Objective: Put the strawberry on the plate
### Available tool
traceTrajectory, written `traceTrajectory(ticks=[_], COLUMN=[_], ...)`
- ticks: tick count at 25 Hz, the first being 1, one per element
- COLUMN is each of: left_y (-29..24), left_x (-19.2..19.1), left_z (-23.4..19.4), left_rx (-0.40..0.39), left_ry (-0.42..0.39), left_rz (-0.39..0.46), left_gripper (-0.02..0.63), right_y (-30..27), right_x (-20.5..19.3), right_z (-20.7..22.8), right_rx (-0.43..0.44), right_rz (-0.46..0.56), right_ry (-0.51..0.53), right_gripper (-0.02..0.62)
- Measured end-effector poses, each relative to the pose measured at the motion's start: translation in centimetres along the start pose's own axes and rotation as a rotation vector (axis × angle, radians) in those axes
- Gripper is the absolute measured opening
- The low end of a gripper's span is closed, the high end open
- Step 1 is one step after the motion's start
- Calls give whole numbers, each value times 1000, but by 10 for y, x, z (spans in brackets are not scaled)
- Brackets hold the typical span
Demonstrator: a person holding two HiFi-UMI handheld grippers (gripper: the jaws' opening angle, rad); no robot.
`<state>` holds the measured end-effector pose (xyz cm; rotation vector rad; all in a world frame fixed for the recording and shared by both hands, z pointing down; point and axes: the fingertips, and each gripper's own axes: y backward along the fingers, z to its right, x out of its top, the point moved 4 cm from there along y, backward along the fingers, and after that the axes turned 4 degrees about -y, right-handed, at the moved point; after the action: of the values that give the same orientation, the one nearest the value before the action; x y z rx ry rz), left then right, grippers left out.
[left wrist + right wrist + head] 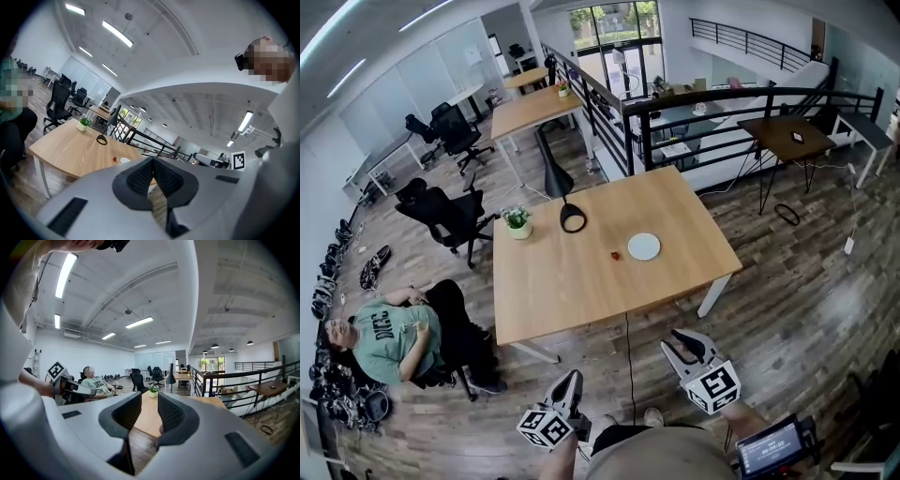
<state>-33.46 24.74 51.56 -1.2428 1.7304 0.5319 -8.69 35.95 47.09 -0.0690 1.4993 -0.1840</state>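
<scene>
A small red strawberry [616, 254] lies on the wooden table [572, 281], just left of a round white plate [644, 247]. Both grippers hover over the floor in front of the table's near edge, well short of the fruit. My left gripper [573, 377] is shut, its black pads pressed together with nothing between them. My right gripper [671, 339] stands open by a narrow gap and holds nothing. In the left gripper view the strawberry [114, 159] and plate [124, 160] show far off beyond the closed left gripper [152, 162]. The right gripper [149, 397] points at the table [149, 416].
A potted plant [517, 221] and a black lamp base [573, 218] stand at the table's far left. A person in a green shirt [389, 336] sits at left beside a black office chair [441, 211]. A cable [628, 352] hangs off the near edge. Black railing [712, 98] runs behind.
</scene>
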Motion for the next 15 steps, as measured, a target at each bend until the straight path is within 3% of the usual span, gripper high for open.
traceTrajectory(ticks=[15], left_y=[-8], left_x=[-17], left_z=[13], left_rx=[2], left_ry=[16], left_rz=[-12], left_gripper=[3], right_y=[19], right_x=[-15], right_z=[13], right_rx=[-10], right_rz=[-14], right_ry=[-14], right_gripper=[110])
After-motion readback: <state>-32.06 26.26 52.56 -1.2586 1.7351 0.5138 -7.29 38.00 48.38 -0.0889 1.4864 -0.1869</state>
